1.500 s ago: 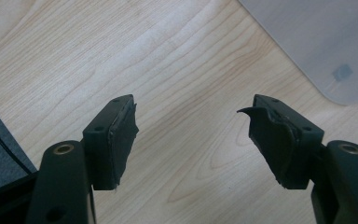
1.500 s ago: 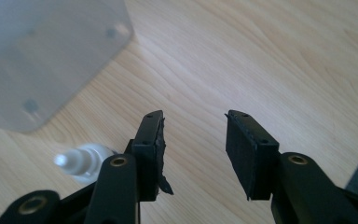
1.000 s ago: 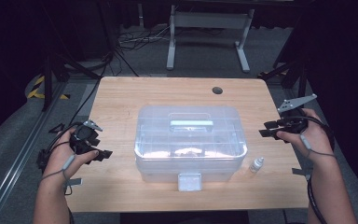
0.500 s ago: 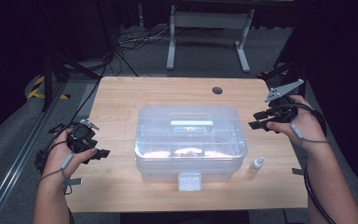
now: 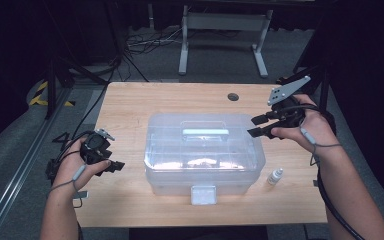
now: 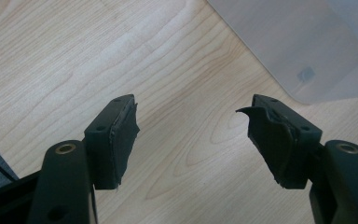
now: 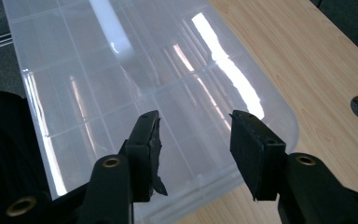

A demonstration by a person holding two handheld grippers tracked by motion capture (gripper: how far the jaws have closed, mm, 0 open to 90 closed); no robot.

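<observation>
A clear plastic storage box (image 5: 202, 150) with a closed lid, a pale handle and a front latch (image 5: 203, 194) stands in the middle of the wooden table (image 5: 130, 100). My left gripper (image 5: 115, 165) rests low over the table left of the box, open, with bare wood between its jaws (image 6: 193, 126); a corner of the box (image 6: 303, 46) lies ahead. My right gripper (image 5: 257, 126) hovers above the box's right end. Its jaws have just been opening and nothing is between them (image 7: 193, 135); the box lid (image 7: 121, 84) lies beneath.
A small white dropper bottle (image 5: 275, 176) stands on the table right of the box's front. A round cable hole (image 5: 233, 96) sits at the back of the table. Beyond the far edge are a metal frame (image 5: 220, 30) and floor cables.
My right gripper has risen and moved left and away from me, from beside the table's right edge to above the box's right end. My left gripper has stayed put.
</observation>
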